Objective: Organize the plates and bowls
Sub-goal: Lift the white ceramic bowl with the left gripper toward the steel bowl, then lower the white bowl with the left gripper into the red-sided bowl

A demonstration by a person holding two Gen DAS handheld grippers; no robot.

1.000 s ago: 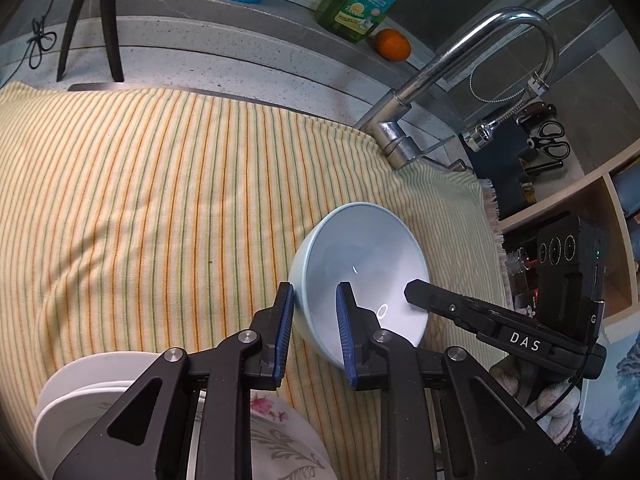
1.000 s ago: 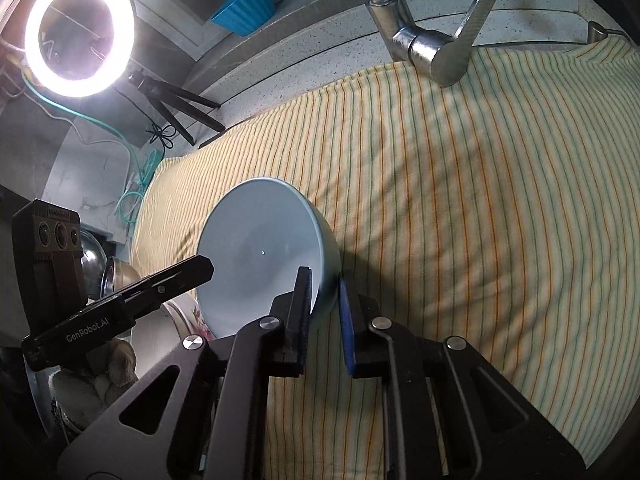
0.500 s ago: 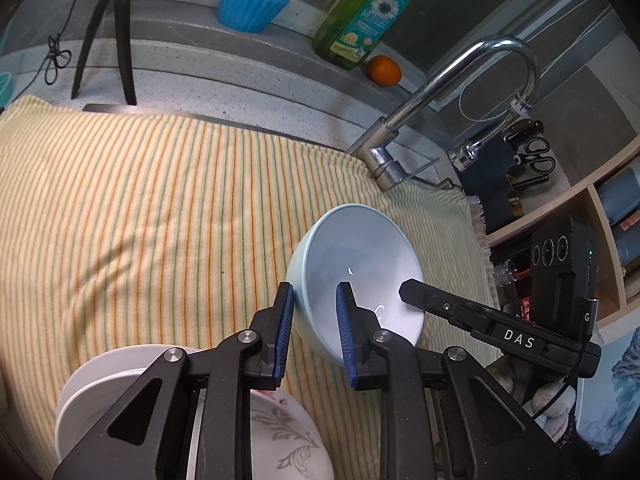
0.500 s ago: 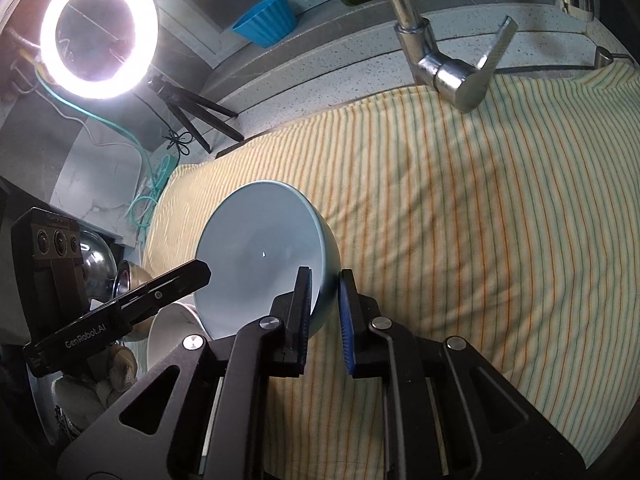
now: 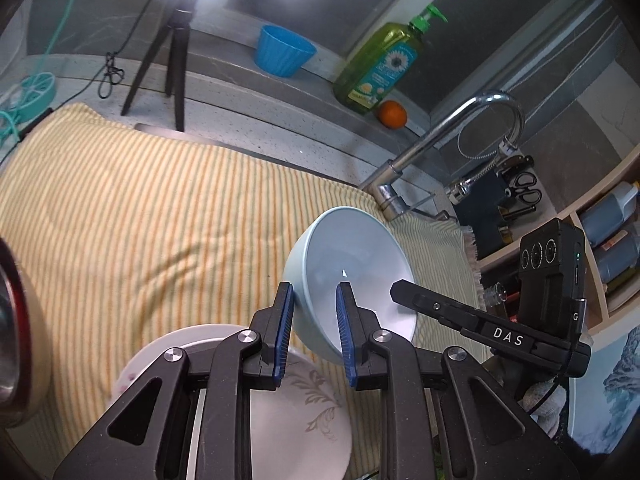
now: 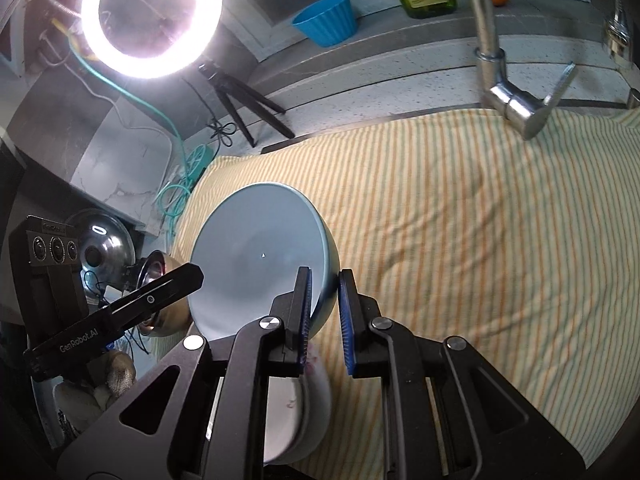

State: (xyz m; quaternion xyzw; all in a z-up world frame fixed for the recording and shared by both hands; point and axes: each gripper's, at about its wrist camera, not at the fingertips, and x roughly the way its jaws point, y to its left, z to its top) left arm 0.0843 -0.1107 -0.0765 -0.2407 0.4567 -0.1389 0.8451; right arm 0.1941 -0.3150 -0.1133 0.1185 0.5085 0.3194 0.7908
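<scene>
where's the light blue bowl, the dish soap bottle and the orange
light blue bowl (image 5: pixel 360 256): left wrist view, inner wall
dish soap bottle (image 5: pixel 380 68): left wrist view, label
orange (image 5: pixel 393 114): left wrist view, front face

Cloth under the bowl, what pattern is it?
Yellow with thin orange and green stripes; right wrist view shows it best.

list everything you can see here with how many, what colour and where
bowl: 1, pale blue, held over the cloth
plates: stack, white with a leaf print, under the bowl
cloth: 1, yellow striped, over the counter
cup: 1, blue, back ledge
soap bottle: 1, green, back ledge
orange: 1, beside the bottle
tap: 1, chrome, behind the cloth
ring light: 1, white, on a tripod
left claw: shut on the bowl rim
right claw: shut on the opposite rim
</scene>
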